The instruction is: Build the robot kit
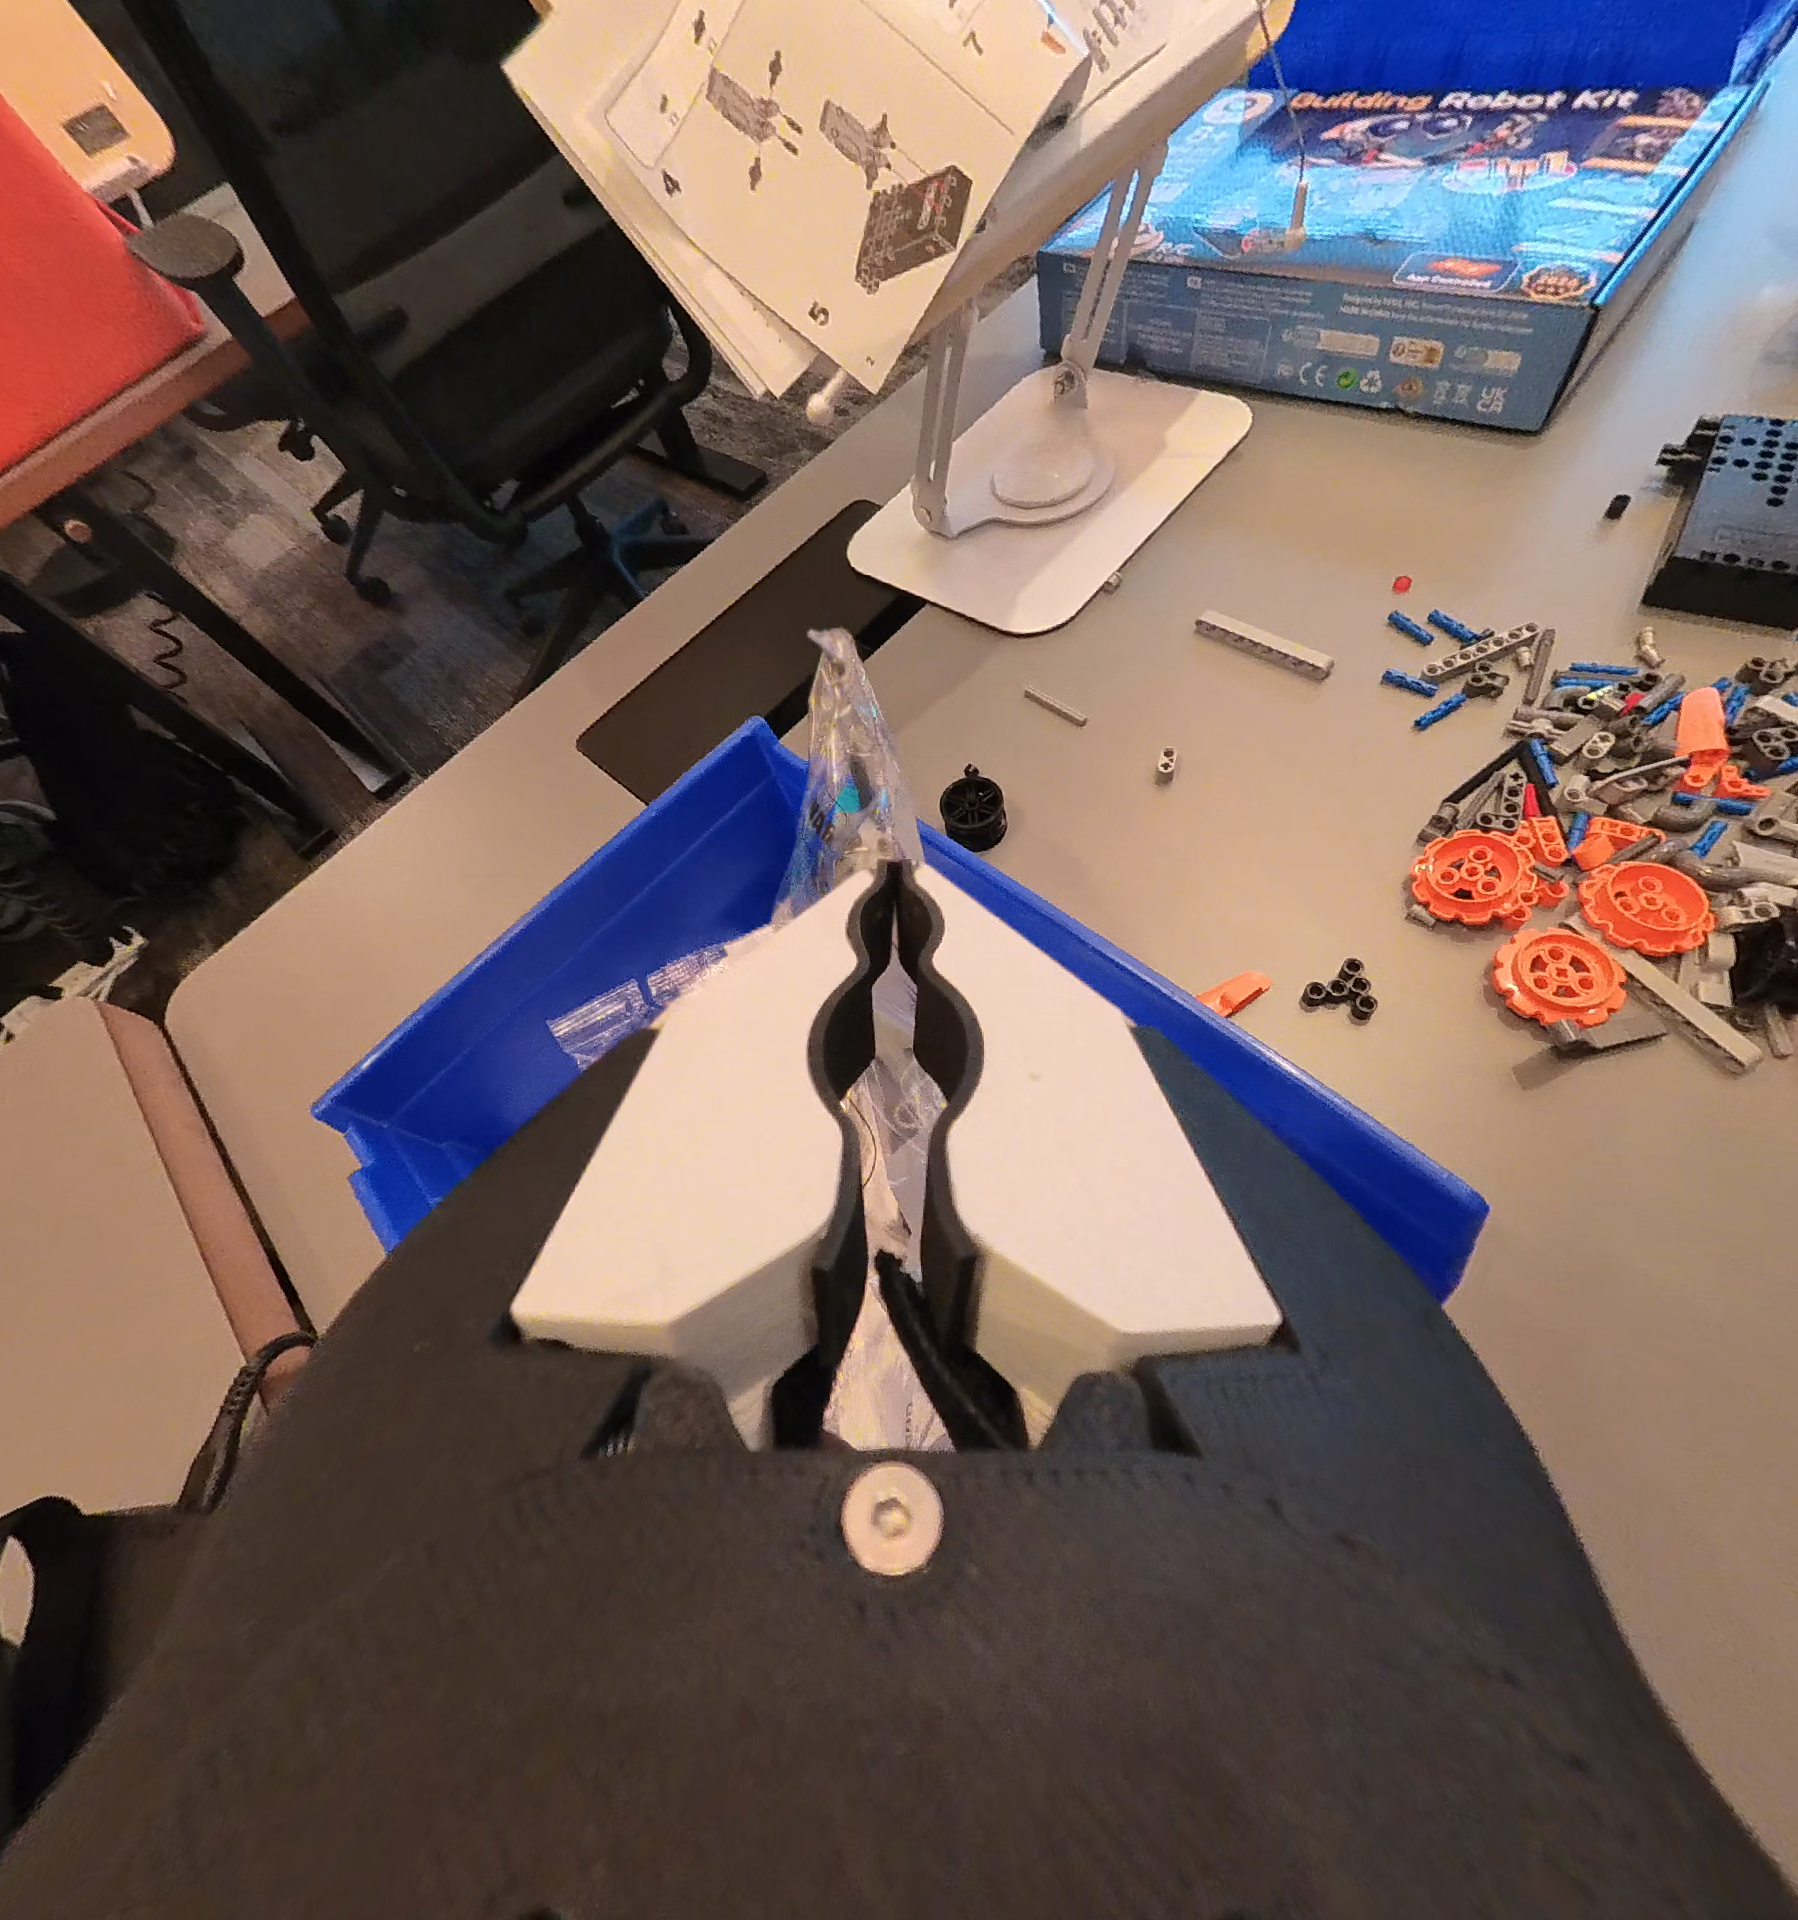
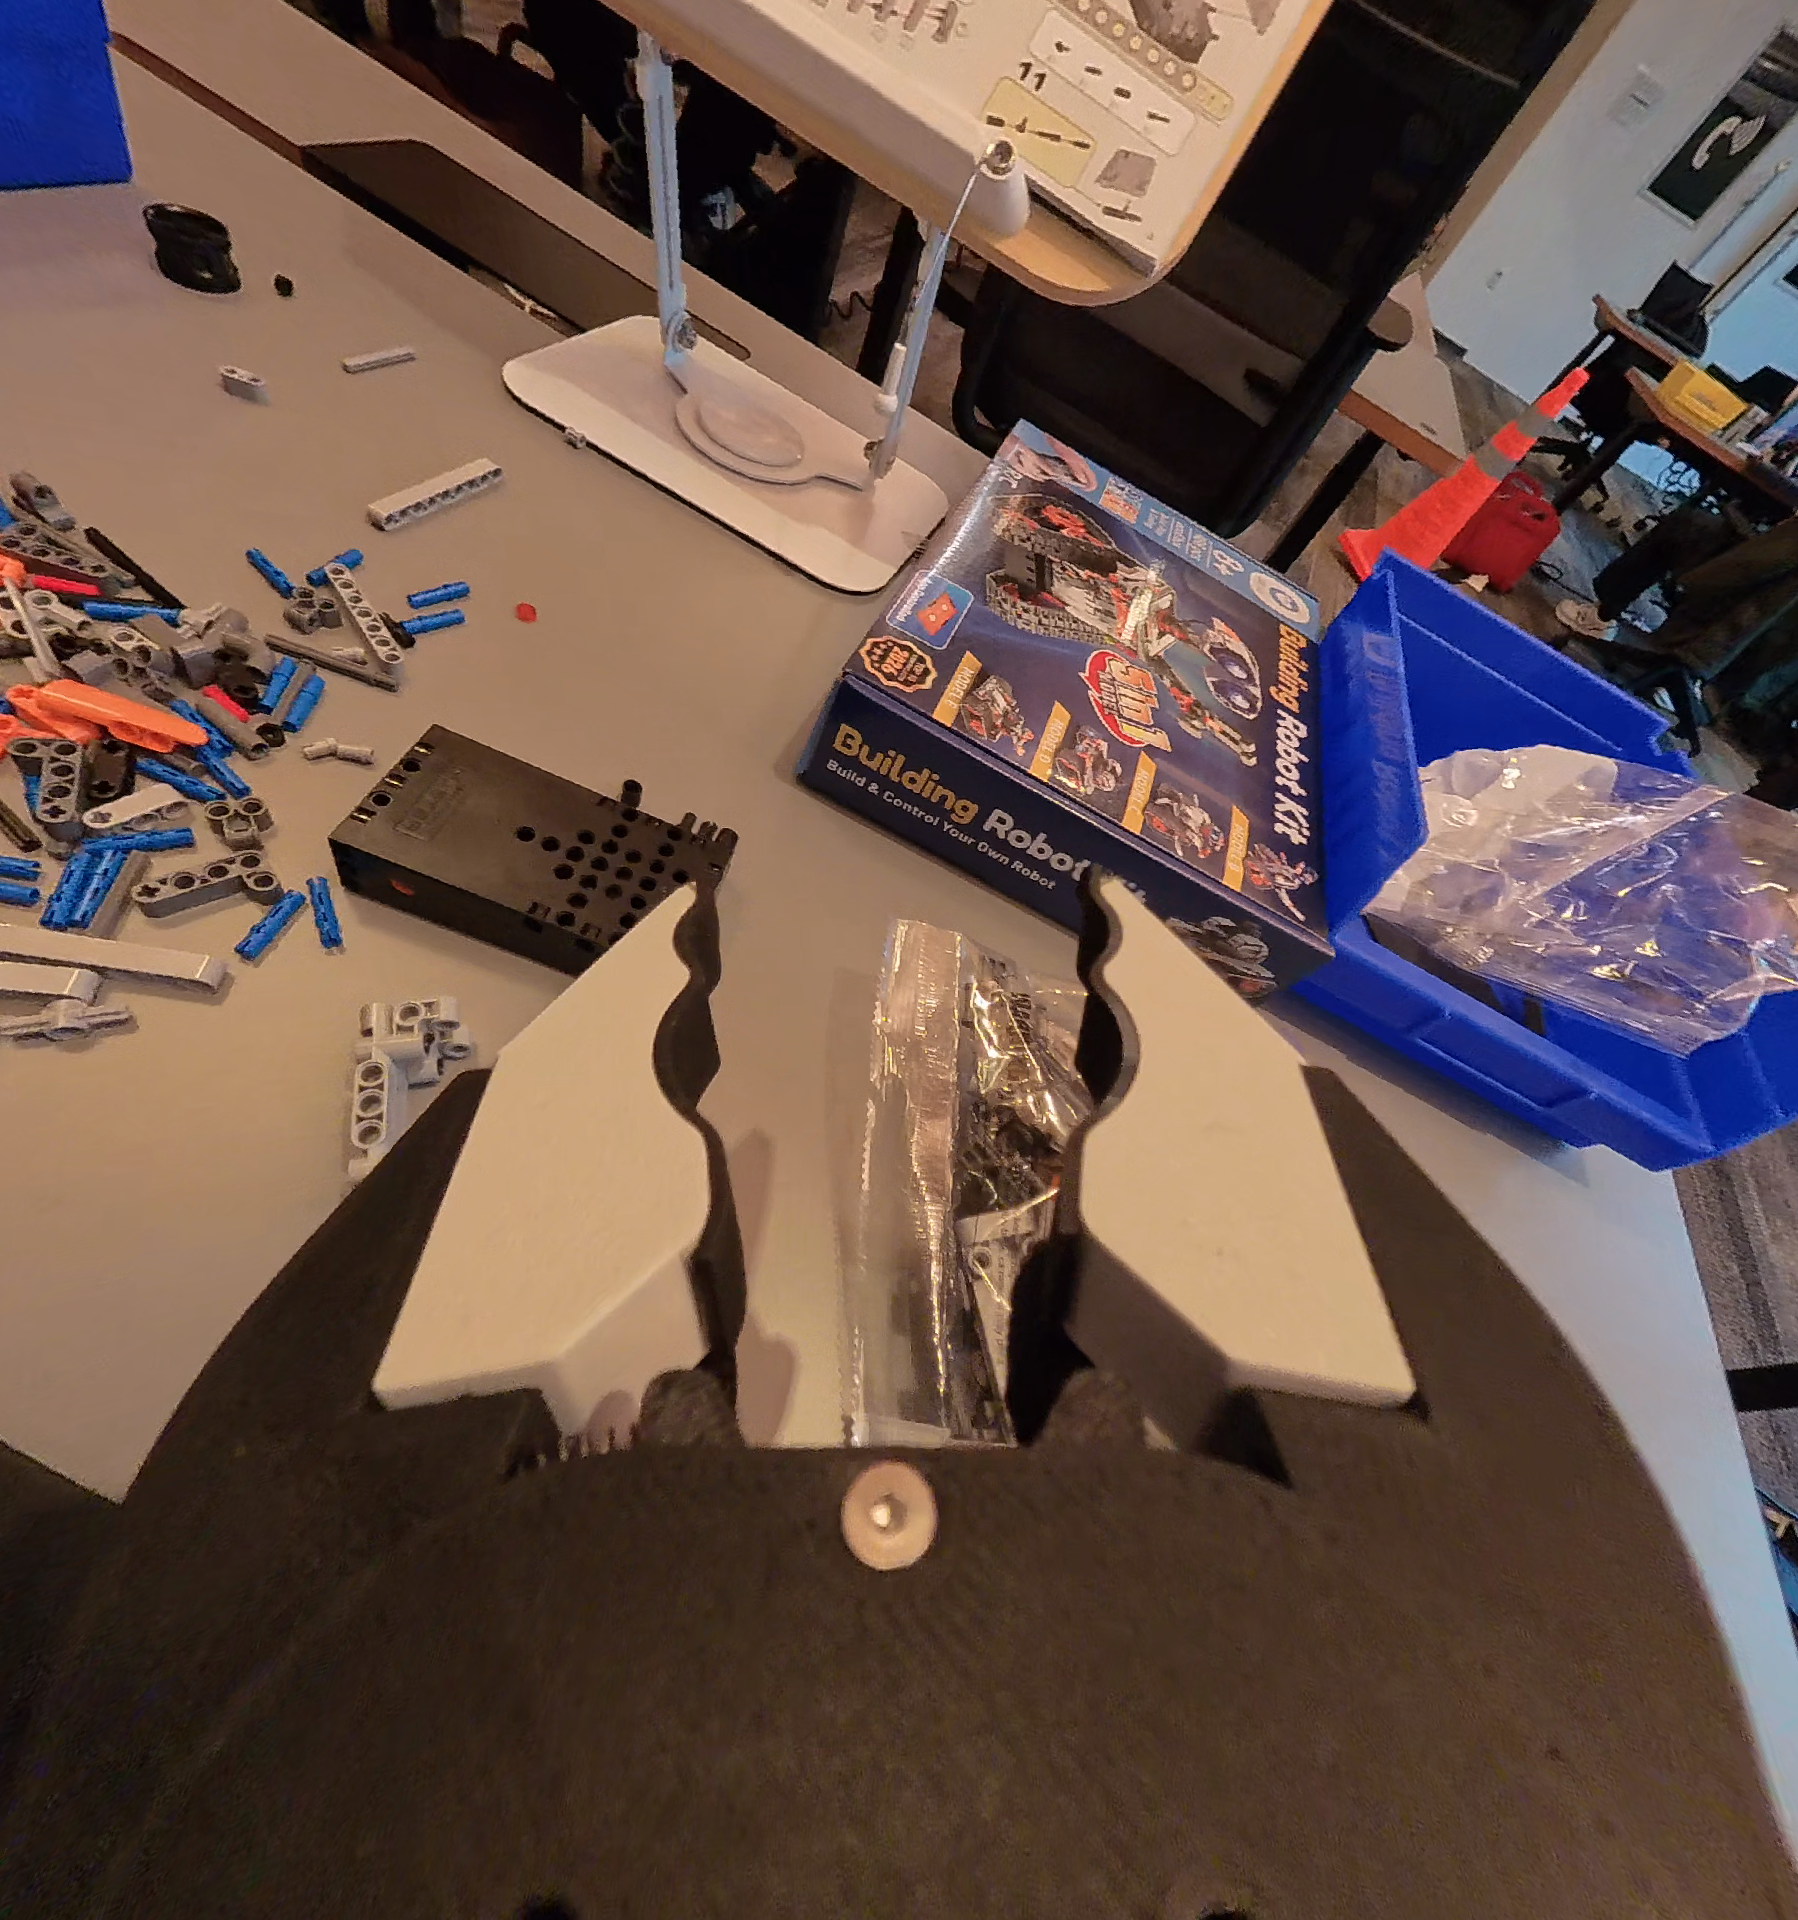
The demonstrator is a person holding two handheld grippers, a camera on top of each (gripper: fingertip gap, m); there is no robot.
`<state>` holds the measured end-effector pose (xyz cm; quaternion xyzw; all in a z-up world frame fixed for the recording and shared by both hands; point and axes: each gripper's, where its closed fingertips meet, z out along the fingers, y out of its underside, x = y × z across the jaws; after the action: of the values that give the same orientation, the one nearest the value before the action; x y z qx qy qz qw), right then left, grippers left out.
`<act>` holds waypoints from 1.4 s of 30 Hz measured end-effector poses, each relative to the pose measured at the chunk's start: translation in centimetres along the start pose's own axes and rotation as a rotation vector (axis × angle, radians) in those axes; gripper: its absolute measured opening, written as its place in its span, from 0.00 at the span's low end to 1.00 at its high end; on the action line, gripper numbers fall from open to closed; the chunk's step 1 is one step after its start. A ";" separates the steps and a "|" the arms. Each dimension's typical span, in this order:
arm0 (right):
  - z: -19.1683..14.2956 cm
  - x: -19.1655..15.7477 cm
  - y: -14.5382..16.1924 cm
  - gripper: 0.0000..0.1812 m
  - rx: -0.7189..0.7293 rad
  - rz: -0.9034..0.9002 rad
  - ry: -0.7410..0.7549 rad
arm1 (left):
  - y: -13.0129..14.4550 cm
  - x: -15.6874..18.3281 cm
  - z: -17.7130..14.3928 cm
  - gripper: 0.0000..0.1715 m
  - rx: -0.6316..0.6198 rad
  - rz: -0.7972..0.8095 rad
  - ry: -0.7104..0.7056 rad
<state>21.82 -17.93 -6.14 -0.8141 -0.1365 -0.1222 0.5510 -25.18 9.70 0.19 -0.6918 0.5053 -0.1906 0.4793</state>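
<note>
1. The left hand-held gripper (image 1: 890, 883) has its wavy black jaws pinched on a crinkled clear plastic bag (image 1: 853, 769), above a blue plastic bin (image 1: 666, 883).
2. The right hand-held gripper (image 2: 900, 904) is spread wide over a glossy sealed packet (image 2: 952, 1122) of dark parts, lying flat on the smooth grey surface (image 2: 614, 644).
3. A perforated black block (image 2: 521, 831) lies to its far left.

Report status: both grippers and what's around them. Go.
Left gripper shut on clear plastic bag, over blue bin. Right gripper open above sealed parts bag on table. Black block nearby.
</note>
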 end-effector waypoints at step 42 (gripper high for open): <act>6.5 -19.4 2.3 0.08 -0.317 -0.016 -0.629 | 0.3 0.6 2.0 0.00 0.041 -0.042 0.036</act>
<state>4.86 -14.38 -17.24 -0.8863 -0.2853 0.1106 0.3476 -23.60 10.13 -1.11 -0.6887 0.4954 -0.2234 0.4800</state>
